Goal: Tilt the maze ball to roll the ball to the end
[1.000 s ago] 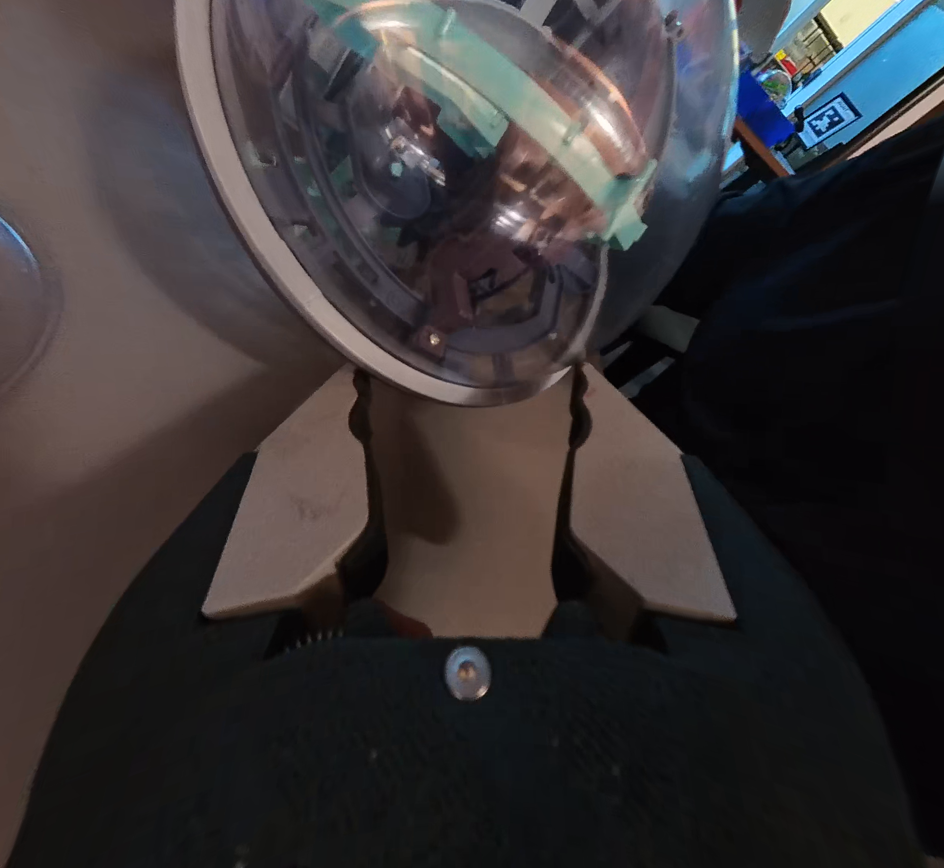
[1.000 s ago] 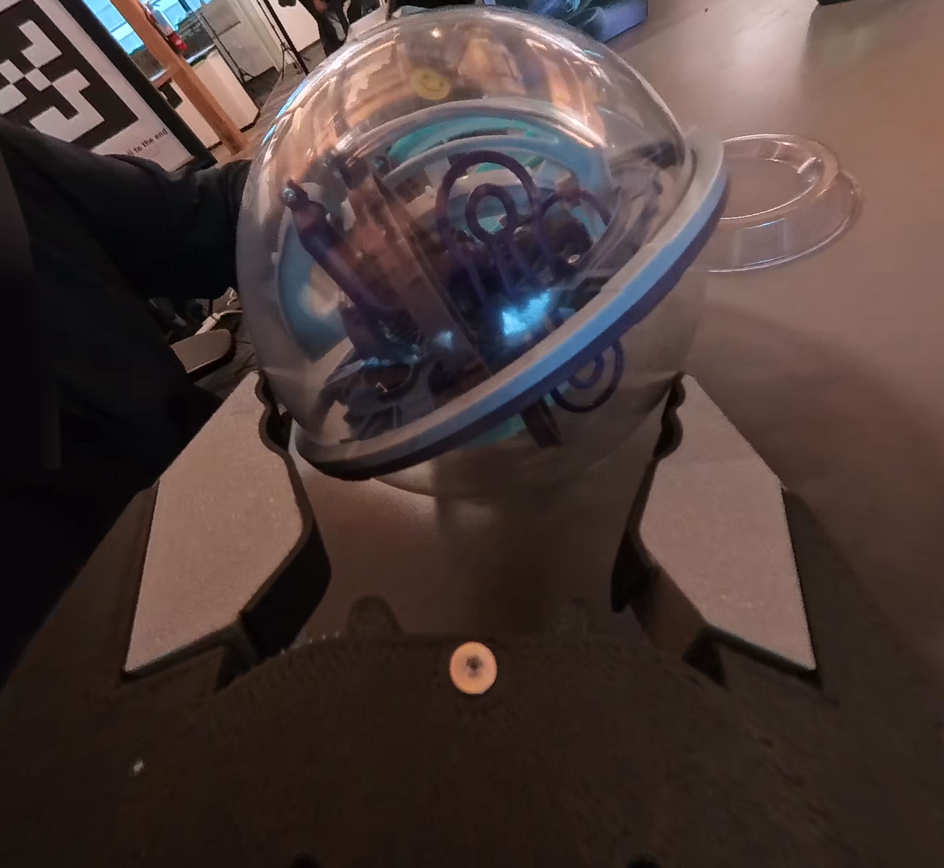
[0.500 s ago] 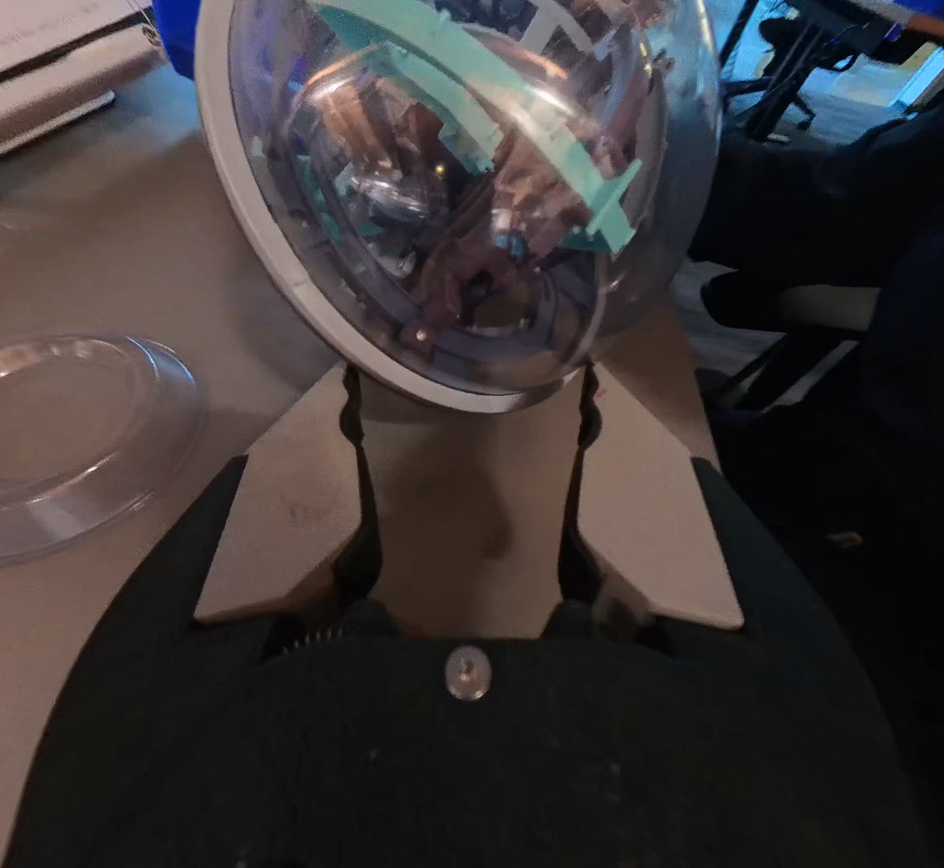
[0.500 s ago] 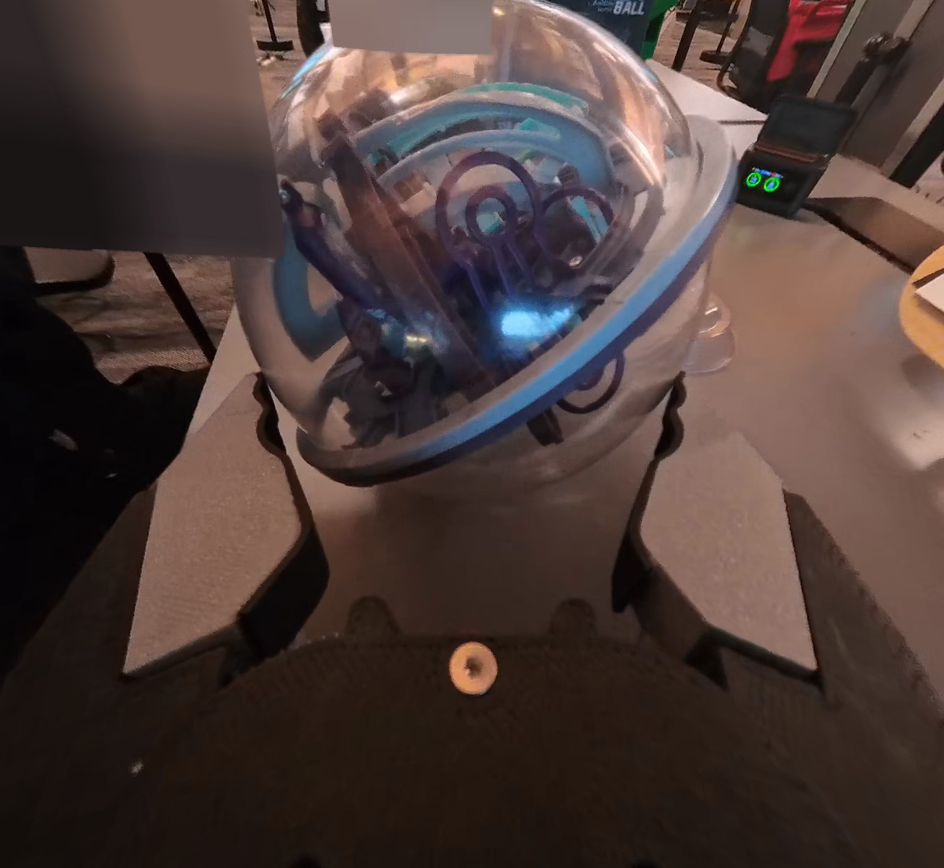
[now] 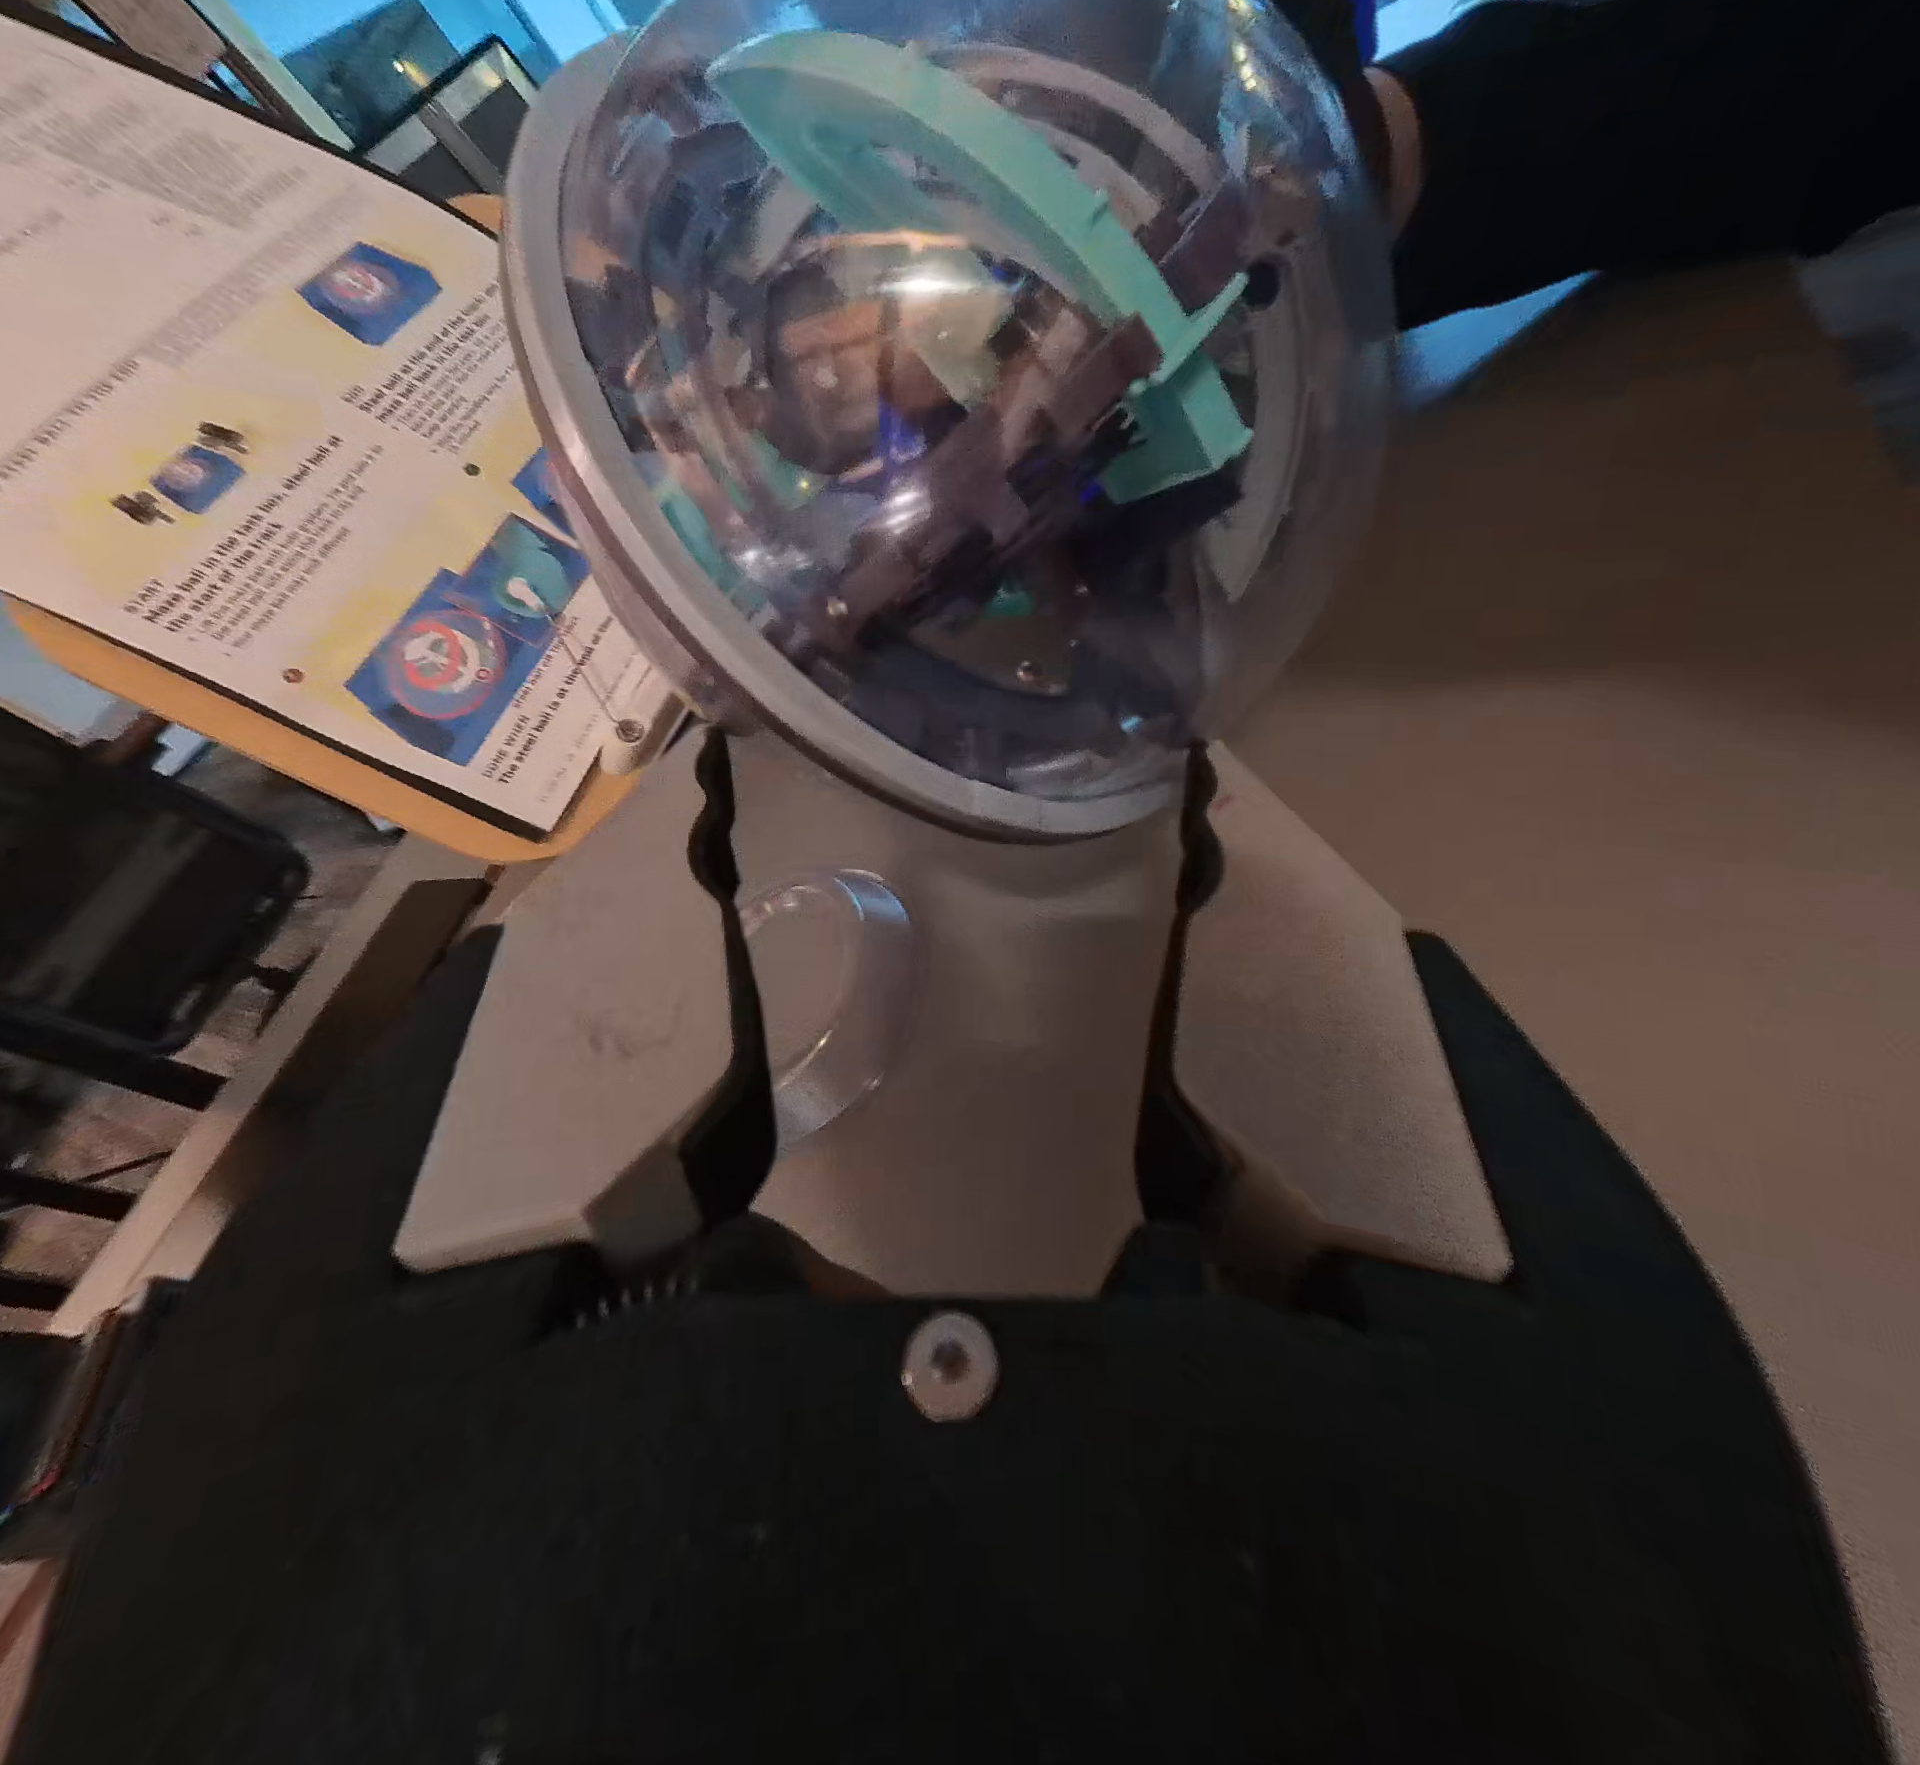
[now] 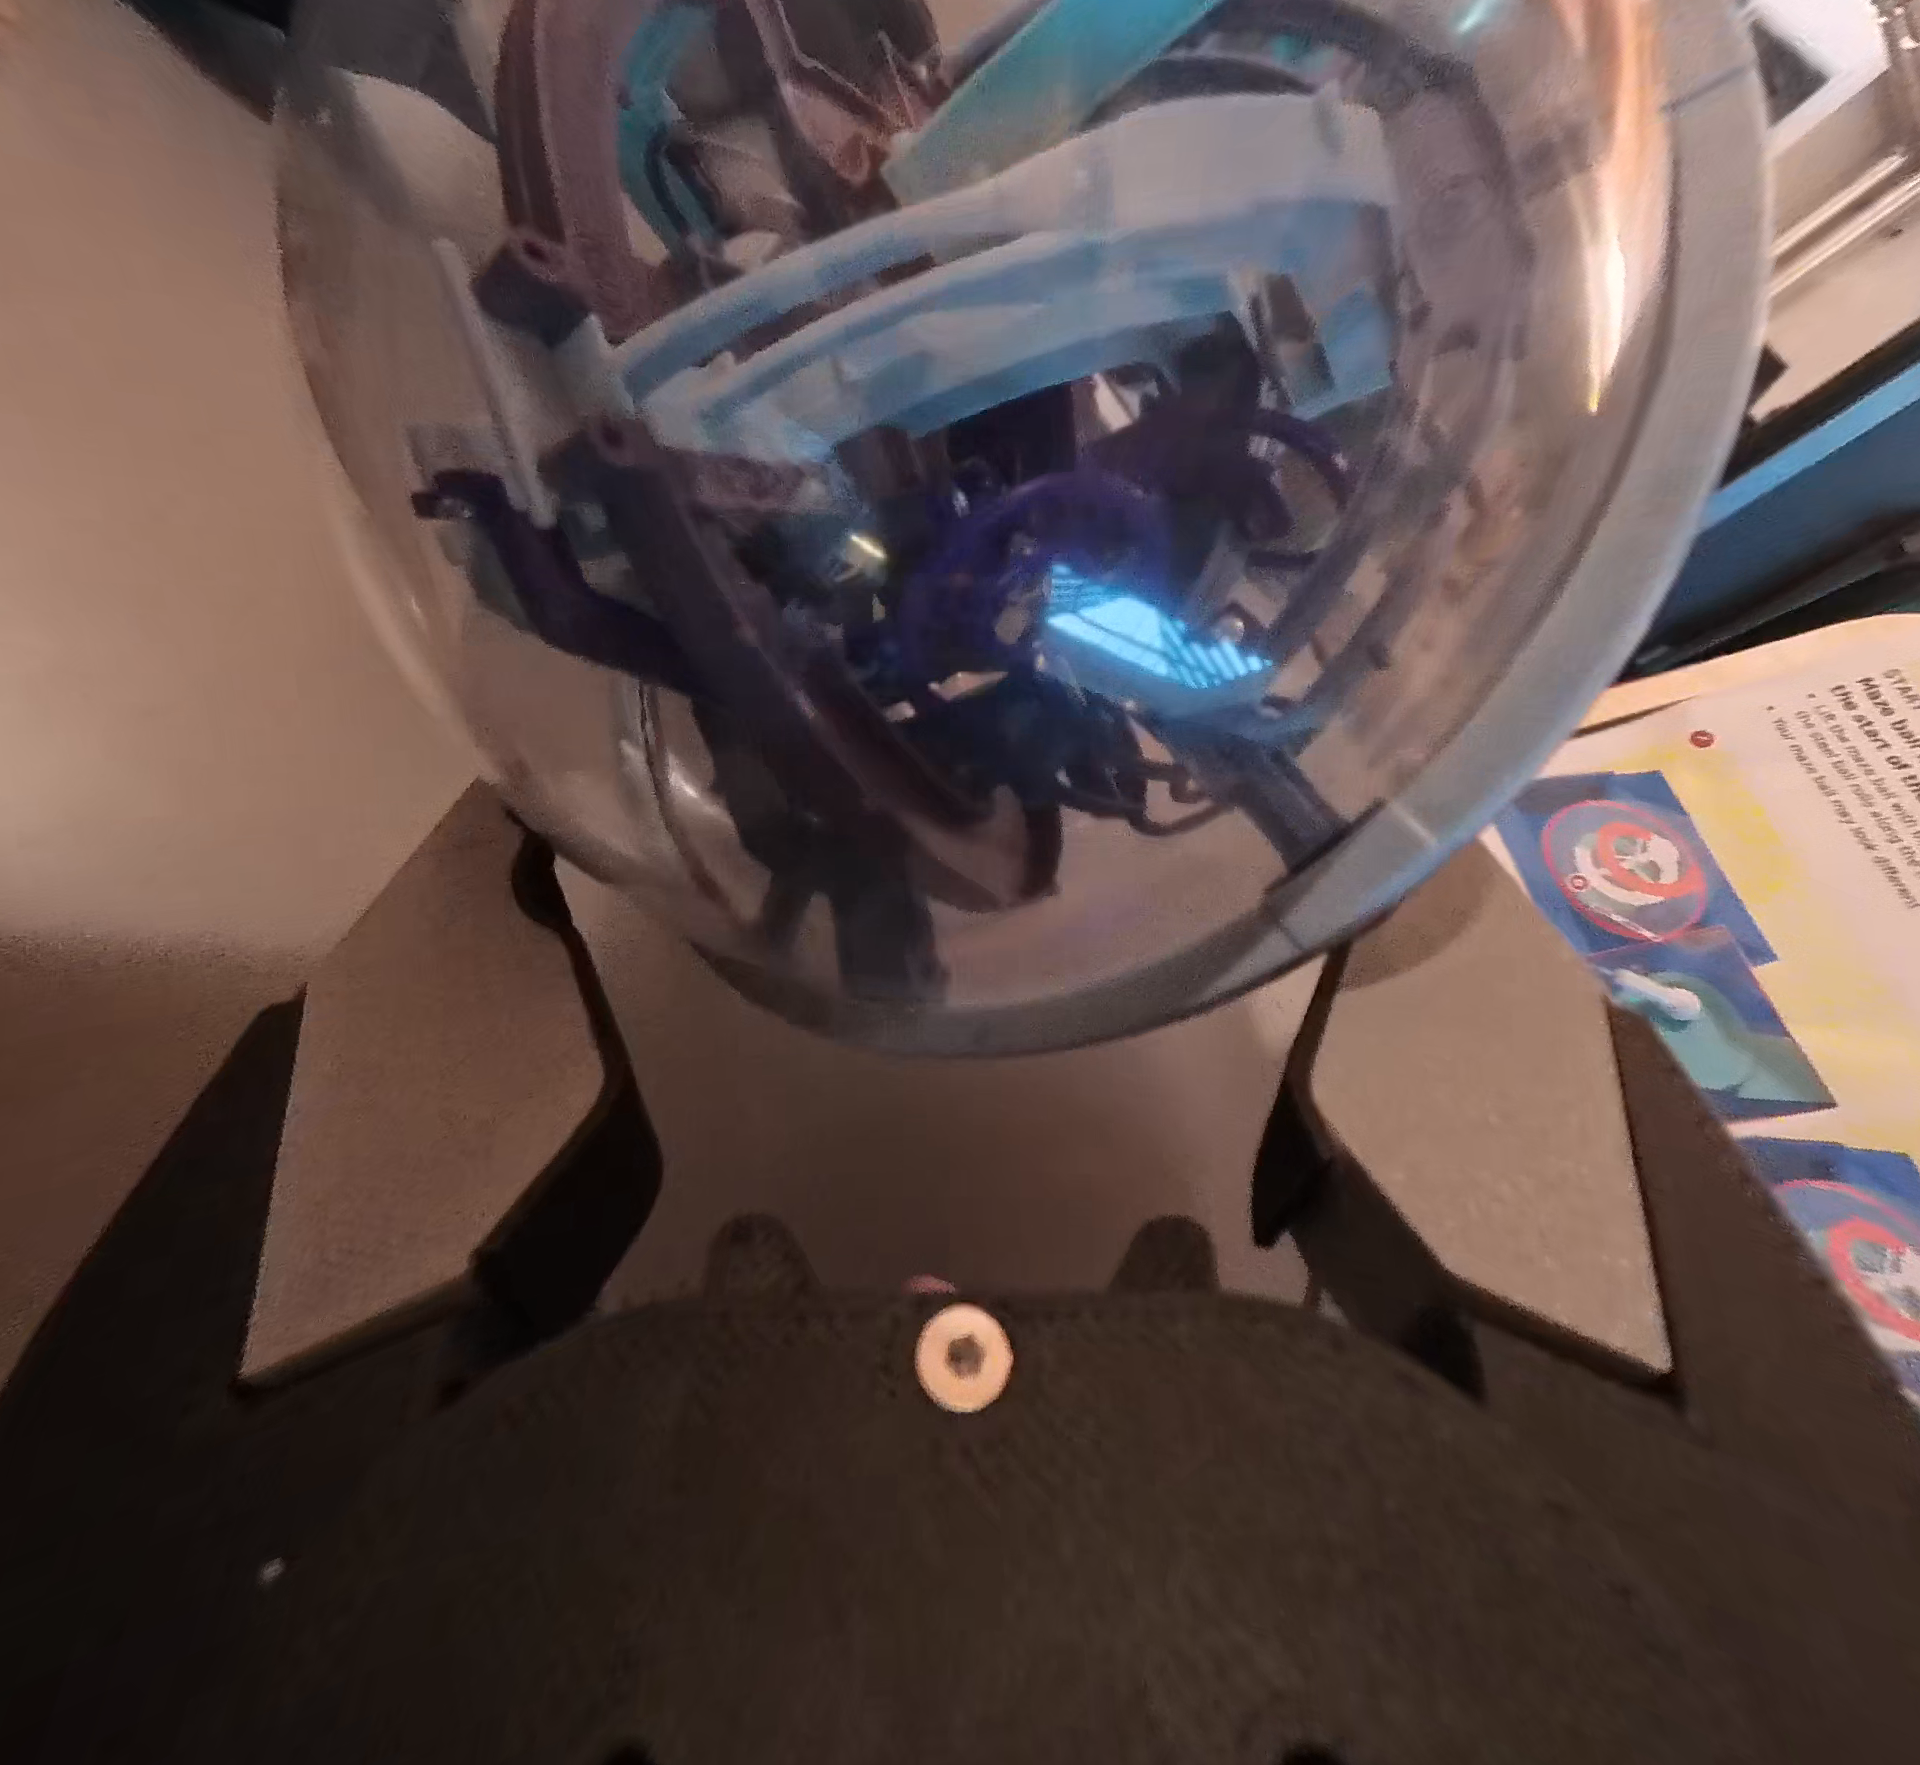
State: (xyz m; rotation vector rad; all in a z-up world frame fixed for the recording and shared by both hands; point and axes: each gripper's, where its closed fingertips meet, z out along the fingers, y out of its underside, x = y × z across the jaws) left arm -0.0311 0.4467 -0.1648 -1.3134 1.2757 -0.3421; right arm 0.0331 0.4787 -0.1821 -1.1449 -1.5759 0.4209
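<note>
The black left gripper with grey finger plates [image 5: 951,759] had its jaws spread wide. The matching black right gripper [image 6: 930,894] did likewise. Each pair of fingertips pressed a clear maze sphere [image 5: 956,344].

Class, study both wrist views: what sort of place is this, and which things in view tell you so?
Probably an indoor demo or workshop space: the maze ball is held over a plain table, a printed instruction sheet lies on a board beside it, and big glass windows stand behind.

Looks like a demo or lab space: a printed instruction sheet [image 5: 239,427] is propped by the bench [image 5: 1621,780], and big glass partitions [image 5: 436,53] are seen behind.
</note>
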